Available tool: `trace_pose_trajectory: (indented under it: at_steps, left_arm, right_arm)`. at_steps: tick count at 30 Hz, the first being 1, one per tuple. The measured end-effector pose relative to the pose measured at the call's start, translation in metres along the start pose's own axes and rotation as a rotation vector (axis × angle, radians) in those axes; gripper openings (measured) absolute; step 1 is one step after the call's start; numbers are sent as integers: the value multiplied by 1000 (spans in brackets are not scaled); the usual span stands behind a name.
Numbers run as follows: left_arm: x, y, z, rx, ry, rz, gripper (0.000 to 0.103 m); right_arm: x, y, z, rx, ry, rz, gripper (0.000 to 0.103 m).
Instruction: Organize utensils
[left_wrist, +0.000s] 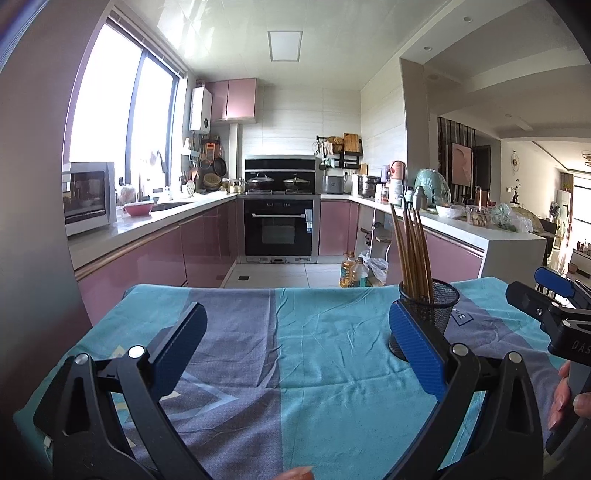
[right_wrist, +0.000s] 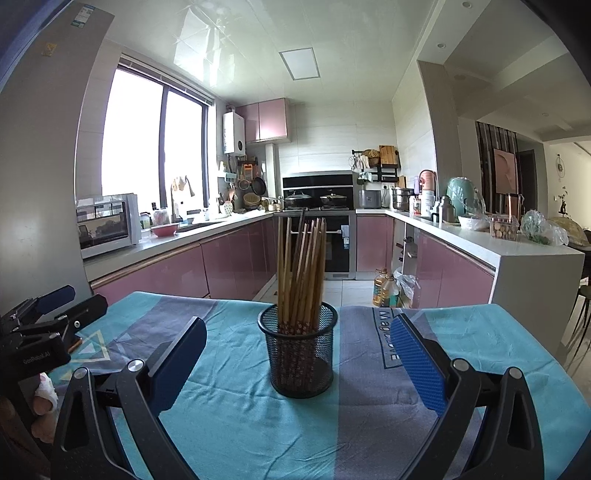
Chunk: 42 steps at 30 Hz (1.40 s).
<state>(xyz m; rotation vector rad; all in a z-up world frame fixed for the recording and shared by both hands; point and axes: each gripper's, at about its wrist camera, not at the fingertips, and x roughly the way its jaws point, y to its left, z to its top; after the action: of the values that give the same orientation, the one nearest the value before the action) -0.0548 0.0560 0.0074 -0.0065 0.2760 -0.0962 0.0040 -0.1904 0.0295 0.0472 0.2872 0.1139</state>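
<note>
A black mesh cup (right_wrist: 300, 354) stands upright on the teal and grey tablecloth (right_wrist: 236, 424), holding several wooden chopsticks (right_wrist: 301, 266). My right gripper (right_wrist: 298, 350) is open, its blue pads (right_wrist: 417, 362) on either side of the cup and apart from it. In the left wrist view the same cup (left_wrist: 432, 314) with the chopsticks (left_wrist: 413, 254) sits behind the right blue pad (left_wrist: 417, 339). My left gripper (left_wrist: 295, 336) is open and holds nothing. The right gripper (left_wrist: 550, 310) shows at that view's right edge, and the left gripper (right_wrist: 48, 314) at the right wrist view's left edge.
The table's far edge (right_wrist: 221, 301) faces a kitchen with pink cabinets (right_wrist: 229, 254), an oven (left_wrist: 279, 229) and a white counter (right_wrist: 517, 251) on the right. Oil bottles (right_wrist: 384, 288) stand on the floor beyond the table. A hand (left_wrist: 565, 398) grips the right tool.
</note>
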Motion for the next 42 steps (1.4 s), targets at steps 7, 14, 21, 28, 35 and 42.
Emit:
trace_pose_trajectory:
  at_steps: [7,14,21,28,35,42]
  left_arm:
    - [48,25,-19,-11,196,56,97]
    - [102,71,-46,-43,411,127,97]
    - [143,120,-63,-81,560,187,97]
    - [170,146,-71,-82,667,222,98]
    - [179,148,-70,-84,667,225,99]
    - [180,148,-70,-86,667,224,99]
  right_arm:
    - [66,-78,-25,43,332,-191,96]
    - [126,-171,-63,129,662,-316,97]
    - [138,-203,-62,160,665,-314,98]
    - [138,-202,-60,159,668,-311,98]
    - [138,-202,-60,161,668,-311,98]
    - [138,-202,-60,161,668,-310,98]
